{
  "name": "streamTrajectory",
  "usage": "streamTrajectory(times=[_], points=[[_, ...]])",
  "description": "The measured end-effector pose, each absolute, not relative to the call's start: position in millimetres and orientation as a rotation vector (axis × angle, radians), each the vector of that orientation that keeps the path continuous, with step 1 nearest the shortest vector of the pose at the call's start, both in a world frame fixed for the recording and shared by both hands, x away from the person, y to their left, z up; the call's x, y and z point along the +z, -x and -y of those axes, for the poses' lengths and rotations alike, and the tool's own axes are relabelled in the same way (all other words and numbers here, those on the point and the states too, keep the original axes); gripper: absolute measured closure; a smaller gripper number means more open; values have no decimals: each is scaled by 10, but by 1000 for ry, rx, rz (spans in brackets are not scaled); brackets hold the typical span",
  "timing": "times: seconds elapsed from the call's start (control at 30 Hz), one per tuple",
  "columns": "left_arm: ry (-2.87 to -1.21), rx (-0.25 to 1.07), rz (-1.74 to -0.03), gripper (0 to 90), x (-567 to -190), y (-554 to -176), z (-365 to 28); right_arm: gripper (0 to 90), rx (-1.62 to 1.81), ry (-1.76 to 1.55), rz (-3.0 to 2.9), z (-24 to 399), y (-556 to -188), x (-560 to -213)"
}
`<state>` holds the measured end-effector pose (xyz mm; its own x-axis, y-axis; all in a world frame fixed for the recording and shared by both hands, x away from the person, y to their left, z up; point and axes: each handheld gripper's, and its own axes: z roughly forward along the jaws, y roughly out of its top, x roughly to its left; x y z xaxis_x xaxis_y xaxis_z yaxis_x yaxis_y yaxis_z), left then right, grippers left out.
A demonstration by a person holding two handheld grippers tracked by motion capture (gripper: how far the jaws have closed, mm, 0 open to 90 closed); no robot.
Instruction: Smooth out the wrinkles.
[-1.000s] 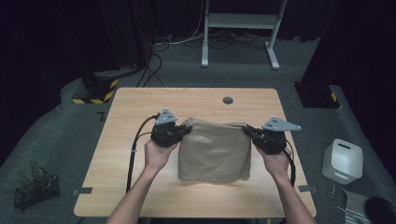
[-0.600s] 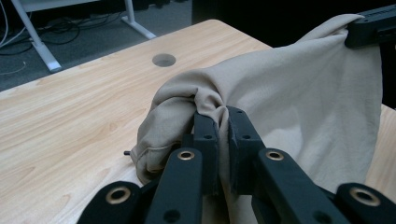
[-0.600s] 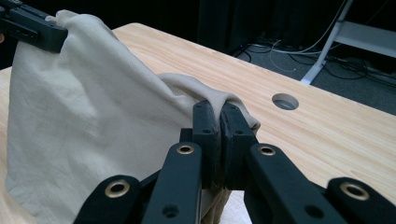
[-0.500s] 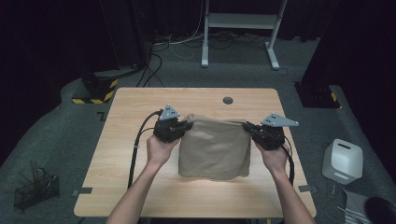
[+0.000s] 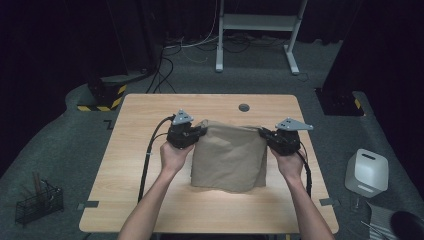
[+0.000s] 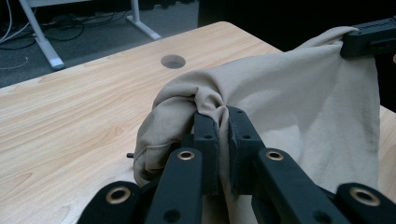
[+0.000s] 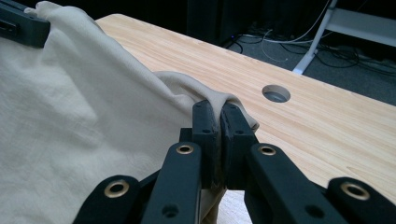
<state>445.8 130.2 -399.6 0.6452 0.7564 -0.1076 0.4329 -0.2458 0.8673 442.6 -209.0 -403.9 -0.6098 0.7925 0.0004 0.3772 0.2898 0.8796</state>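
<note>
High view: beige cloth [image 5: 227, 157] over mid-table [image 5: 150, 200], far corners pinched tight in left gripper [image 5: 197, 132] and right gripper [image 5: 265, 134]; best kept level, taut, hands moving together.

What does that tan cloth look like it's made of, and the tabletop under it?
Tan cloth: soft matte woven fabric, perhaps cotton; it bunches and creases where each claw pinches it. Tabletop: light wood or wood-look laminate, smooth, with straight grain lines; which one, I can't tell.
</note>
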Motion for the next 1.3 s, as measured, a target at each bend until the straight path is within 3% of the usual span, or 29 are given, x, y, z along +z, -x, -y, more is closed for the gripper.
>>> streamTrajectory(times=[1.3], points=[[-1887,432,-1031,844,-4200,-4797,-1265,863,1214,-1138,-2119,2043,-4734,-4224]])
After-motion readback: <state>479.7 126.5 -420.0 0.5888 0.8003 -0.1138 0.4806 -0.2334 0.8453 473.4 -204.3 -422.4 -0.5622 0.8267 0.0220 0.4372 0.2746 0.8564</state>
